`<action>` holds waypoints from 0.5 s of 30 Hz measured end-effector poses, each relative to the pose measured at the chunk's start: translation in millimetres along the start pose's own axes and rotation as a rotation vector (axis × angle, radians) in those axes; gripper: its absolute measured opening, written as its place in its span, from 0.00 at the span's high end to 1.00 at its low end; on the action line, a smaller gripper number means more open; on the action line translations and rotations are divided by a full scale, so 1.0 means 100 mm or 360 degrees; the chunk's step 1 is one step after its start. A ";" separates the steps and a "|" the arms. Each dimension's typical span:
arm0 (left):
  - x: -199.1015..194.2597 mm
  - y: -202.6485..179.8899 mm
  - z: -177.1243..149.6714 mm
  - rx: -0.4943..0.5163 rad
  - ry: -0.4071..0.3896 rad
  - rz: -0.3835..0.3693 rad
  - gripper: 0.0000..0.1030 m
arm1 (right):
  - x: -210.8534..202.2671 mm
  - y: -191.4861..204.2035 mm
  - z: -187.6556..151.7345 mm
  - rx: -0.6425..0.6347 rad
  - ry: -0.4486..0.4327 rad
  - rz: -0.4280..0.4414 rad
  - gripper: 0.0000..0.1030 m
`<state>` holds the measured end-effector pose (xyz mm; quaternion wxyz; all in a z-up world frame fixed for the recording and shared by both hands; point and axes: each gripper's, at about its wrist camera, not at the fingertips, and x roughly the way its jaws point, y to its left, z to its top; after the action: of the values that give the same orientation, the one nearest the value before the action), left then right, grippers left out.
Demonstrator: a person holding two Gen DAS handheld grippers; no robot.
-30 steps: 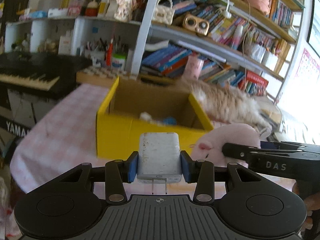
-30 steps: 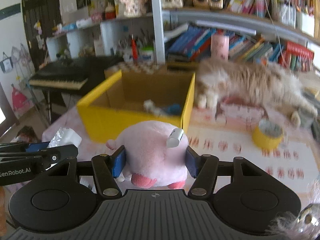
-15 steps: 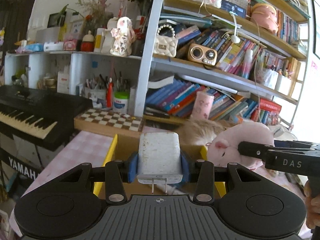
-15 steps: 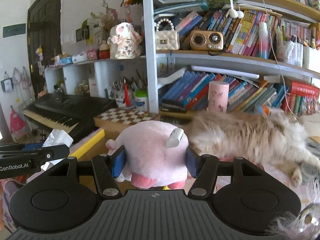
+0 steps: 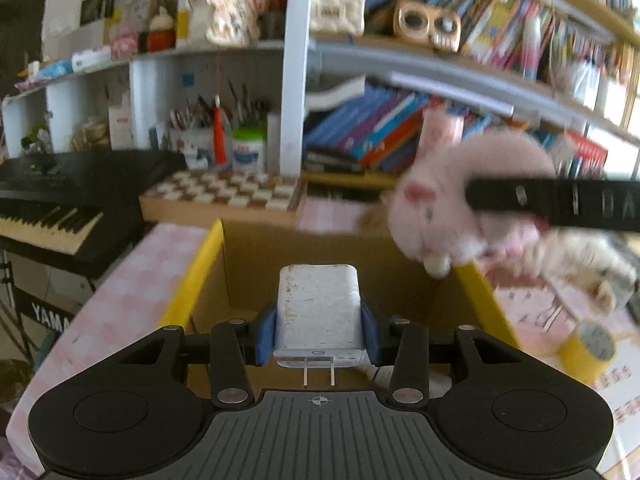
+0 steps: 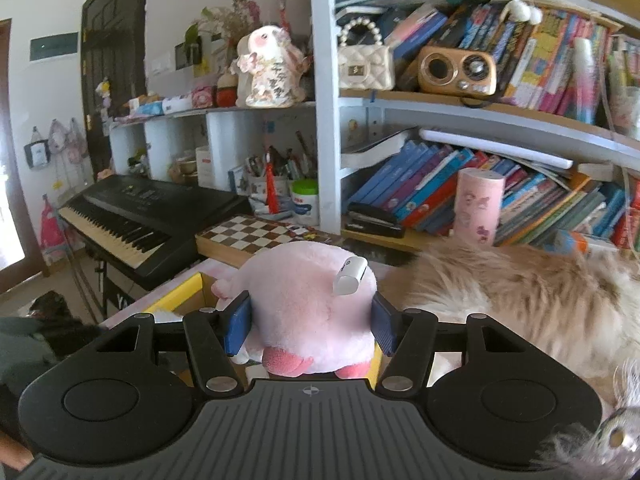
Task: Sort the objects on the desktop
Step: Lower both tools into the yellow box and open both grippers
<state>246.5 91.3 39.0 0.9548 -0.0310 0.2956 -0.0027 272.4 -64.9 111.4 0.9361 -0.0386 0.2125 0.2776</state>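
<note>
My left gripper [image 5: 318,334] is shut on a white wall charger [image 5: 318,312], prongs toward the camera, held above the open yellow cardboard box [image 5: 200,276]. My right gripper [image 6: 312,326] is shut on a pink plush pig [image 6: 308,300] with a white tag, held over the box's yellow corner [image 6: 180,294]. In the left wrist view the pig [image 5: 440,216] shows blurred over the box's right rim, with the right gripper's black finger [image 5: 552,204] across it.
A fluffy cat [image 6: 520,296] lies on the table right of the box. A roll of yellow tape [image 5: 588,350] sits right of the box. A chessboard [image 5: 224,196], a black keyboard [image 6: 144,224] and bookshelves [image 6: 480,184] stand behind.
Both grippers have moved forward and tilted down over the box. The pig in the right gripper has swung in above the box's right rim. Both grips are unchanged.
</note>
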 end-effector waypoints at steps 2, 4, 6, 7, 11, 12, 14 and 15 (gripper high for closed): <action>0.09 -0.02 -0.04 0.0015 0.0056 0.0005 0.59 | 0.11 -0.02 0.01 -0.0006 0.0022 0.0034 0.45; 0.18 -0.04 -0.09 0.0026 0.0115 0.0014 0.59 | 0.23 -0.02 0.01 -0.0012 0.0046 0.0076 0.45; 0.25 -0.07 -0.13 0.0032 0.0170 0.0020 0.59 | 0.35 -0.01 0.01 -0.0021 0.0080 0.0115 0.45; 0.28 -0.08 -0.14 0.0033 0.0194 0.0027 0.59 | 0.42 0.00 0.01 -0.0028 0.0105 0.0140 0.45; 0.36 -0.11 -0.24 0.0042 0.0273 0.0036 0.59 | 0.68 0.07 -0.02 -0.0093 0.0234 0.0219 0.45; 0.37 -0.12 -0.25 0.0045 0.0281 0.0038 0.59 | 0.74 0.09 -0.03 -0.0115 0.0268 0.0246 0.45; 0.36 -0.13 -0.25 0.0055 0.0272 0.0045 0.59 | 0.84 0.13 -0.06 -0.0146 0.0317 0.0287 0.45; 0.39 -0.13 -0.24 0.0051 0.0281 0.0044 0.59 | 0.88 0.16 -0.07 -0.0163 0.0338 0.0307 0.45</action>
<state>265.2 76.4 -1.8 0.9254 -0.0112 0.3788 0.0031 328.0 -8.6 68.9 0.8743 -0.0948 0.2985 0.3709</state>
